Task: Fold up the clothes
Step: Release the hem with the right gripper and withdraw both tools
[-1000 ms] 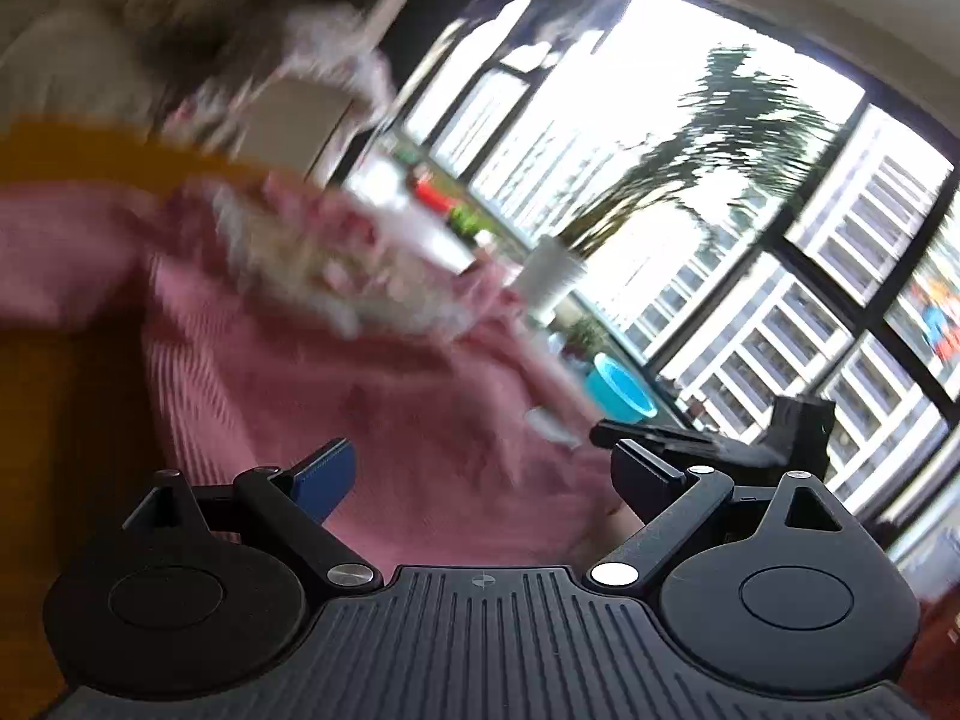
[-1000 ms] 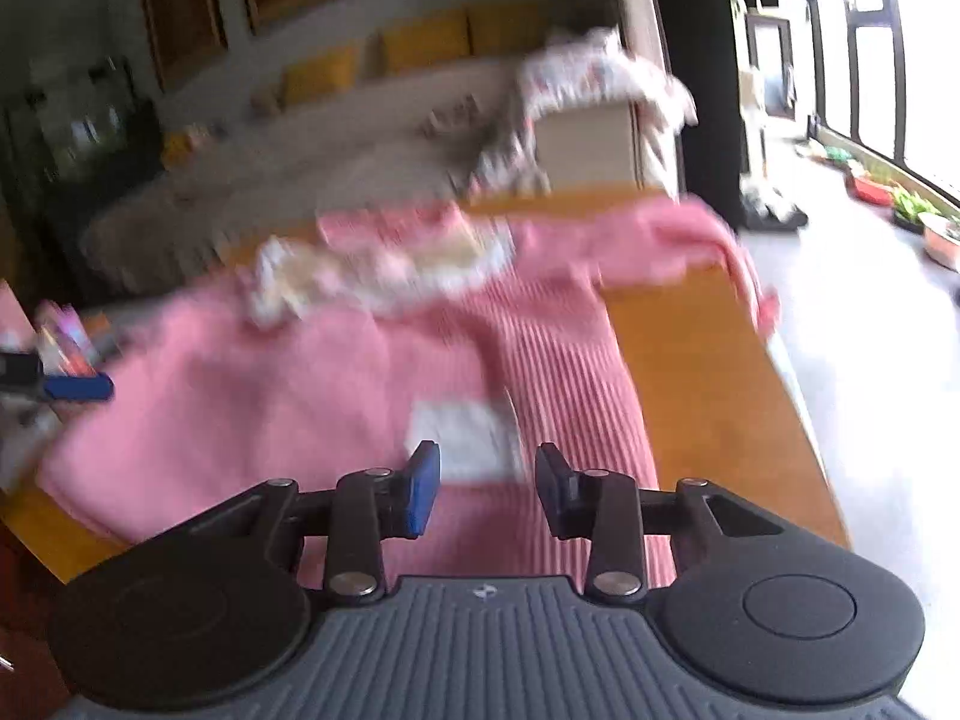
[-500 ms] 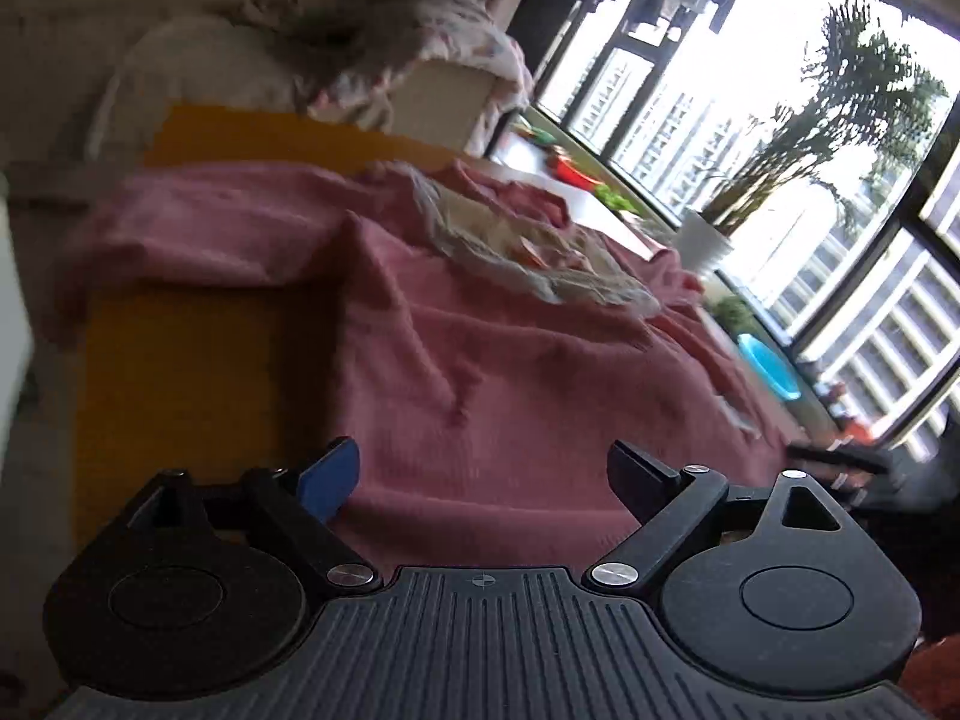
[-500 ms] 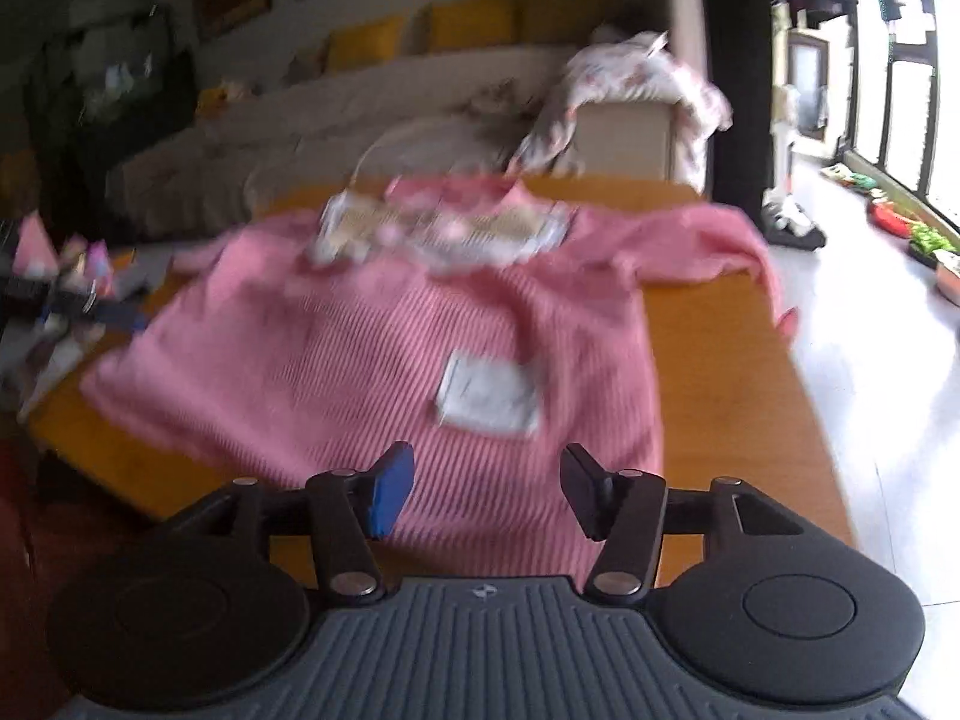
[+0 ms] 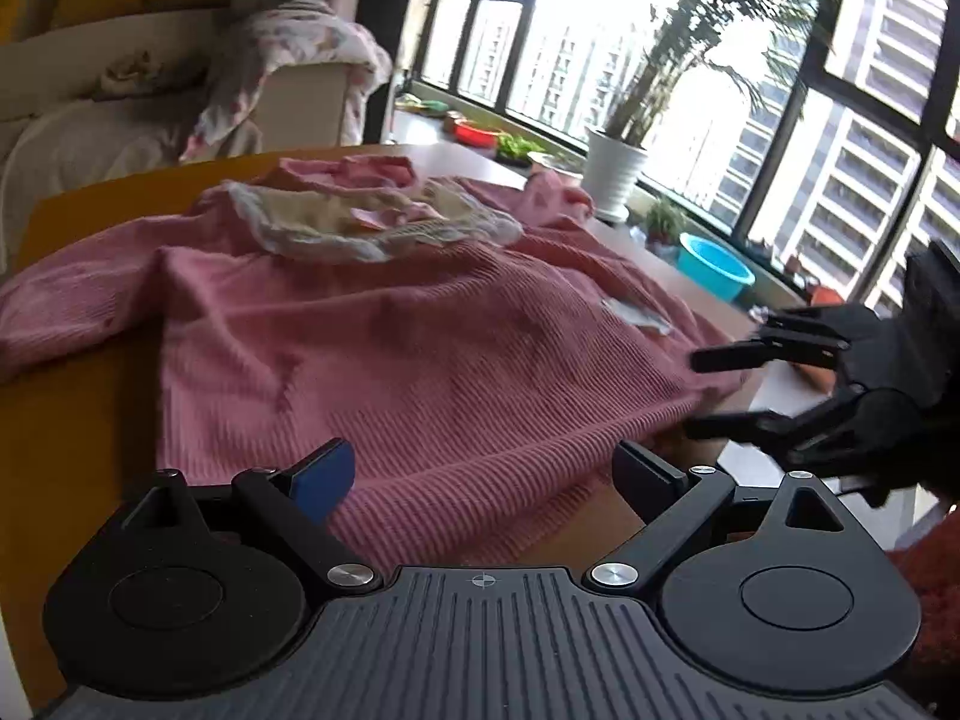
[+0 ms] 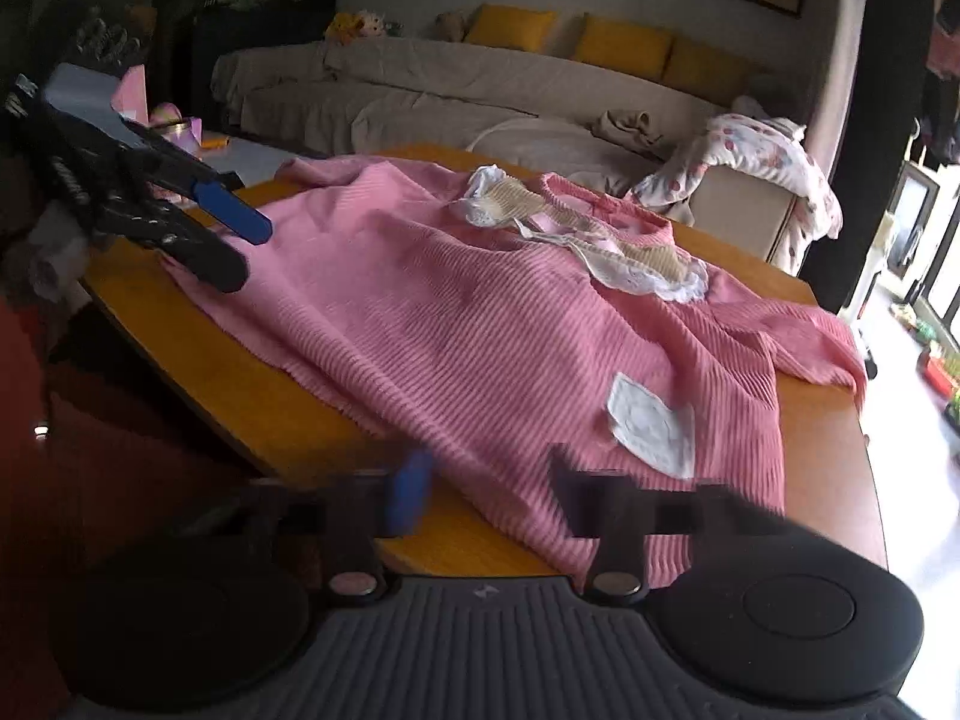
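**On the table, a pink sweater lies spread, with a hand-held gripper at each hem corner**

At the near edge of the table (image 6: pixel 270 408), the left hand-held gripper (image 5: pixel 483 468) stands with its jaws wide apart, one blue pad and one black. It hangs just over the hem of the pink ribbed sweater (image 5: pixel 420 348) and grips nothing. The right hand-held gripper (image 6: pixel 492 495) is at the other hem corner. Its jaws are closing and its fingers are blurred. A gap shows between them, the hem's edge lies in that gap, and the pads are not pressing on it.

The sweater lies front-up across the orange-wood table, hem toward both cameras. Its cream, lace-trimmed collar (image 5: pixel 336 228) is at the far end. One sleeve trails off to each side, and a white patch (image 6: pixel 651 426) sits on the body near the hem.

Beyond the table stands a beige sofa (image 6: pixel 420 96) with yellow cushions (image 6: pixel 510 27), and a floral blanket (image 6: pixel 762 150) is draped over its arm. By the tall window are a potted palm (image 5: pixel 615 174) in a white pot and a blue basin (image 5: pixel 714 267) on the floor.
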